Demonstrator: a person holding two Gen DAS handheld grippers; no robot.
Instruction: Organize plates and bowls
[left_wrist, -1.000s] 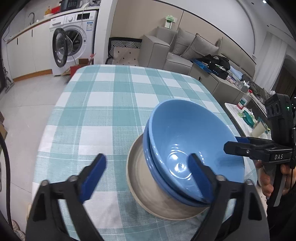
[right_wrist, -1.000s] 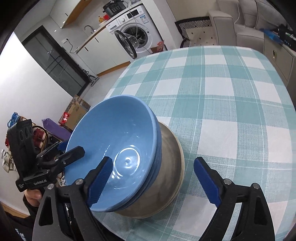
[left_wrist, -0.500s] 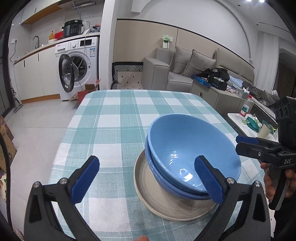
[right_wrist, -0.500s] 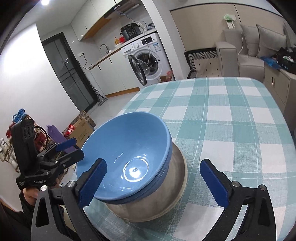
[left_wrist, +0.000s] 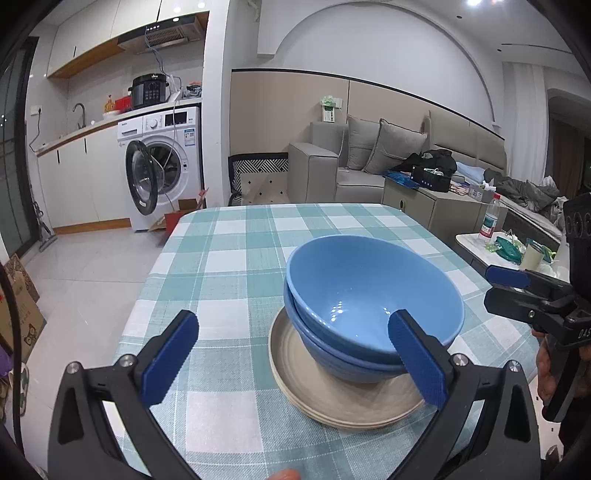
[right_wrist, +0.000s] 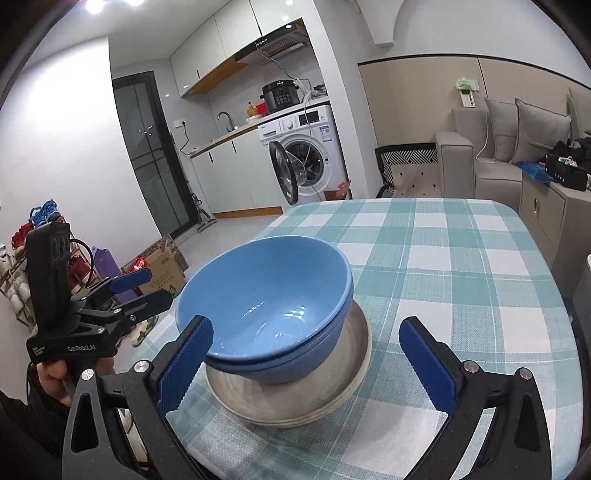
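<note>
Two nested blue bowls (left_wrist: 369, 295) (right_wrist: 266, 288) sit on a short stack of beige plates (left_wrist: 351, 402) (right_wrist: 295, 398), near the front of a table with a teal checked cloth (left_wrist: 229, 258) (right_wrist: 443, 266). My left gripper (left_wrist: 292, 319) is open and just short of the stack, its right pad in front of the bowls' rim and gripping nothing. My right gripper (right_wrist: 306, 325) is wide open on the other side, with the bowls ahead of its fingers and untouched. Each gripper shows in the other's view, the right gripper (left_wrist: 491, 288) and the left gripper (right_wrist: 159, 288), both held by hands.
A washing machine (left_wrist: 162, 170) with its door open stands beyond the table's far left corner. A grey sofa (left_wrist: 369, 158) lies behind the table. A low side table with a bottle (left_wrist: 489, 221) is on the right. Cardboard boxes (right_wrist: 162, 266) sit on the floor at the left.
Both grippers have drawn back from the bowls and tipped upward, so more of the room shows. The right gripper's jaws have spread slightly wider. The bowls and plates have not moved.
</note>
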